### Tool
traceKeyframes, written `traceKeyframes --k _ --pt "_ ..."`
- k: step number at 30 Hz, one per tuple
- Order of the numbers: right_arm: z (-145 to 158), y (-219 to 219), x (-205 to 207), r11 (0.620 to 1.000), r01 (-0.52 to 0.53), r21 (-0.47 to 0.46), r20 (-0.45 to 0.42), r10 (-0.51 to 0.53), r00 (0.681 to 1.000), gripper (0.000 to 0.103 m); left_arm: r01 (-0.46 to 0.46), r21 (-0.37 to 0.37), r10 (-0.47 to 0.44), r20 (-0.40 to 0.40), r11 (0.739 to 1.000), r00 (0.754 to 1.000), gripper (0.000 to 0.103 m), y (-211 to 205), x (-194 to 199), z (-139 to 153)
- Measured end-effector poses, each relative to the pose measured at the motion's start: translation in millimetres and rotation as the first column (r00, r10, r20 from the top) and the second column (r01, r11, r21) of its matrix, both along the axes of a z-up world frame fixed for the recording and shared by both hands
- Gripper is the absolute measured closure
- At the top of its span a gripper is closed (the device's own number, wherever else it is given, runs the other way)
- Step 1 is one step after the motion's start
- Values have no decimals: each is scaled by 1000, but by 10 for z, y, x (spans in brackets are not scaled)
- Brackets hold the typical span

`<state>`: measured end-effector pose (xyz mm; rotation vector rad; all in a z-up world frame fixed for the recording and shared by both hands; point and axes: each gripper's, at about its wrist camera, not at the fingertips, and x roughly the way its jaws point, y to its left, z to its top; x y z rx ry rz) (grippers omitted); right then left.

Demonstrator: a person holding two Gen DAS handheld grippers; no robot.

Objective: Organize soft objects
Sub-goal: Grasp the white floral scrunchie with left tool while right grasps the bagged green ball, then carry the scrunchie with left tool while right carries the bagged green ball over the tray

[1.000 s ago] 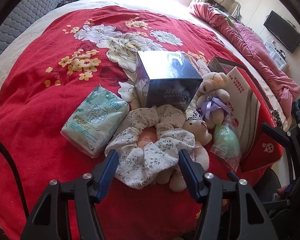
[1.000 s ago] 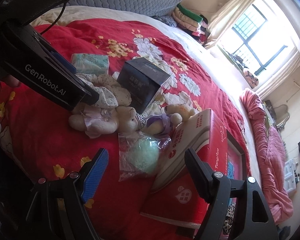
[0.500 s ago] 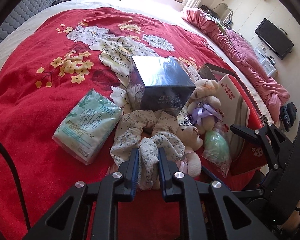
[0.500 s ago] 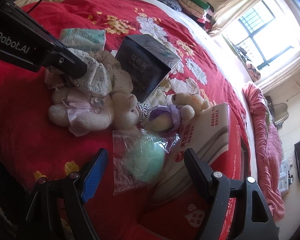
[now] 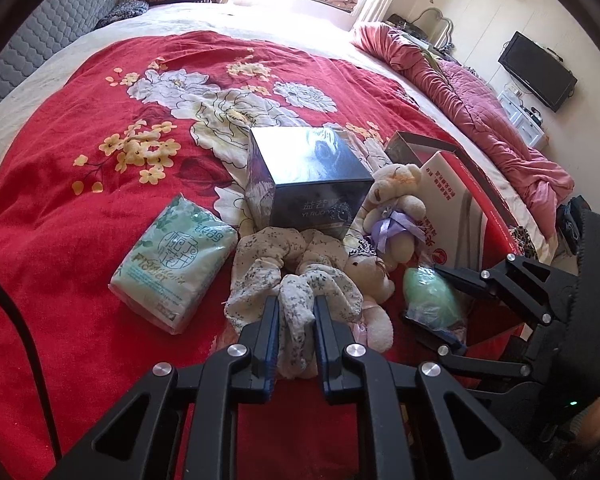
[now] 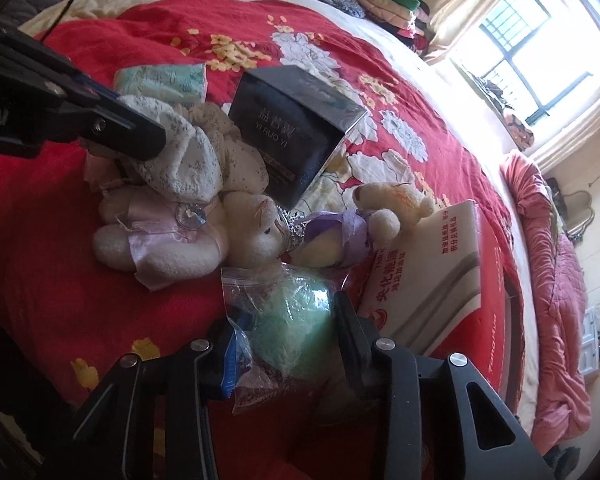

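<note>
My left gripper (image 5: 296, 310) is shut on the floral fabric scrunchie (image 5: 296, 268), which bunches between its fingers; it also shows in the right wrist view (image 6: 184, 160). A white plush bear in pink (image 6: 168, 236) lies under it, and a beige bear with a purple ribbon (image 5: 396, 208) leans by the boxes. My right gripper (image 6: 288, 320) has closed in around a green puffy ball in a clear plastic bag (image 6: 296, 320), with both fingers against the bag. The bag also shows in the left wrist view (image 5: 430, 292).
A dark blue box (image 5: 308, 180) stands behind the scrunchie. A green tissue pack (image 5: 176, 268) lies at the left. A white and red carton (image 6: 432, 276) lies on an open red box (image 5: 496, 216) at the right. All rest on a red floral bedspread (image 5: 80, 208).
My left gripper closed on the scrunchie and bunched it up. My right gripper moved forward over the bagged green ball and its fingers came together around it.
</note>
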<state>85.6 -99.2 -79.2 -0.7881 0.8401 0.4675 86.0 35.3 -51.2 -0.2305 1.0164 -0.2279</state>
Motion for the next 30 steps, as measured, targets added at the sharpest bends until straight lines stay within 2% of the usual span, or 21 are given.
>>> traceKeyframes --k 4,6,9,19,30 --pt "238 -215 -48 979 35 200 -70 -21 997 61 -3 4 3 19 1000 1000 87 -12 -40 66" --pt "352 -302 -70 953 47 299 -92 -20 996 61 -9 5 9 30 1000 1000 87 -2 -61 101" --pt "488 -424 -45 913 81 399 -107 -41 993 61 -17 2 17 50 1000 999 87 6 -110 170" --pt "715 -512 -199 879 86 470 -83 -53 995 61 -26 38 24 73 999 997 88 -102 -231 353" --pt "985 -733 -245 827 82 556 -29 -80 996 61 -65 66 53 161 996 986 88 -285 -354 799"
